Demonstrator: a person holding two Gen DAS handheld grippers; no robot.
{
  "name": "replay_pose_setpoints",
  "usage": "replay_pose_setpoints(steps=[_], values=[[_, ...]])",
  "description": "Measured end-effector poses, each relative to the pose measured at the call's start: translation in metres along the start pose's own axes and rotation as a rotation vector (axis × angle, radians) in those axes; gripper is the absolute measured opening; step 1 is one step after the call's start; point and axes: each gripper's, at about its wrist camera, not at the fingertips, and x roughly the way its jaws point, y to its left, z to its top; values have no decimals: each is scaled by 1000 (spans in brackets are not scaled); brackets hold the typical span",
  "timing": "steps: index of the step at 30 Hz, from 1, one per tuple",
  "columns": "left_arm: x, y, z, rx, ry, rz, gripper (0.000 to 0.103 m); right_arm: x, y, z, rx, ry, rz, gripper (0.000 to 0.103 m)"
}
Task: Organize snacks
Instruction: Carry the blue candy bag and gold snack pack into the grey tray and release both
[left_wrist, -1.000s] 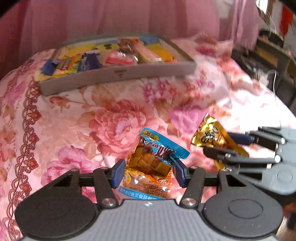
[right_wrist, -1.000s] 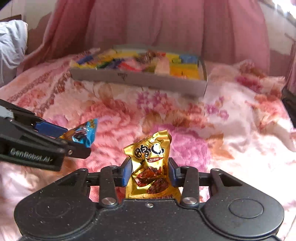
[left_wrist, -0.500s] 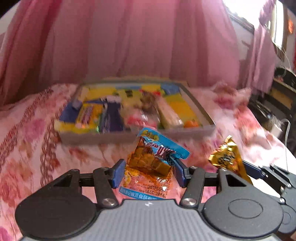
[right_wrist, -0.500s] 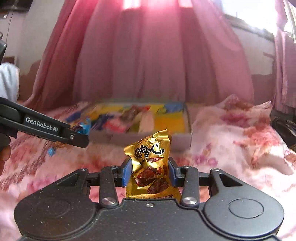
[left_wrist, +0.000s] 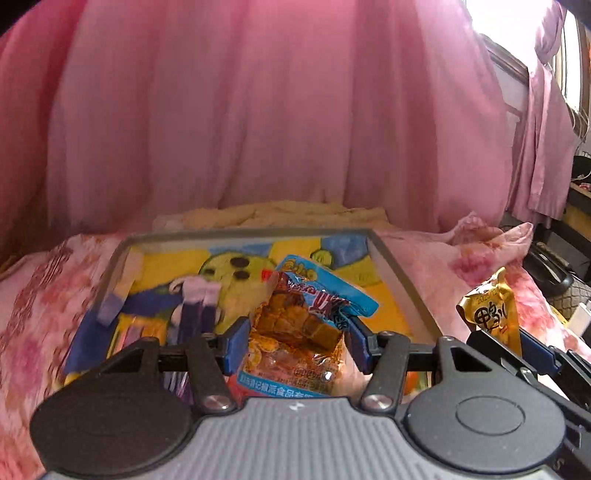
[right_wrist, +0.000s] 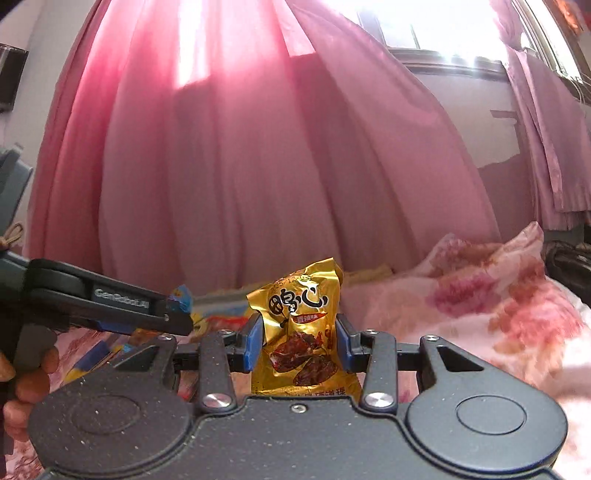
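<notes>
A blue-topped plastic snack packet with orange contents (left_wrist: 301, 332) is clamped between the blue-padded fingers of the left gripper (left_wrist: 295, 341) and is held above the shallow grey rectangular tray (left_wrist: 397, 273), whose yellow cartoon-printed bottom carries blurred wrapped snacks (left_wrist: 192, 306). A crinkled gold foil snack packet (right_wrist: 303, 332) is gripped between the fingers of the right gripper (right_wrist: 299, 341), just beside the tray's right side, over the pink floral bedspread (right_wrist: 480, 306). Pink curtains (left_wrist: 258, 110) are seen behind.

Right tool (right_wrist: 297, 341) clamping a gold snack packet (right_wrist: 303, 332) upright between its blue pads; left tool (right_wrist: 173, 317) (holding a blue packet (right_wrist: 181, 295)) at left, before pink curtains (right_wrist: 258, 166).
</notes>
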Motion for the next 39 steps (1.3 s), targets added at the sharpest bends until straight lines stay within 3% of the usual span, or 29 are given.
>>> replay_pose_setpoints(steps=[9,20,32,39], values=[[50,-24,28,48,38,52,60,51,-10,5,101,53,68,43],[71,-34,24,114,76,104,60,75,-6,-8,105,143,50,42],[86,-20,24,32,140,109,62,91,-9,-14,105,196,34,46],[82,-13,22,-23,128,110,75,98,-8,-21,79,187,16,49]])
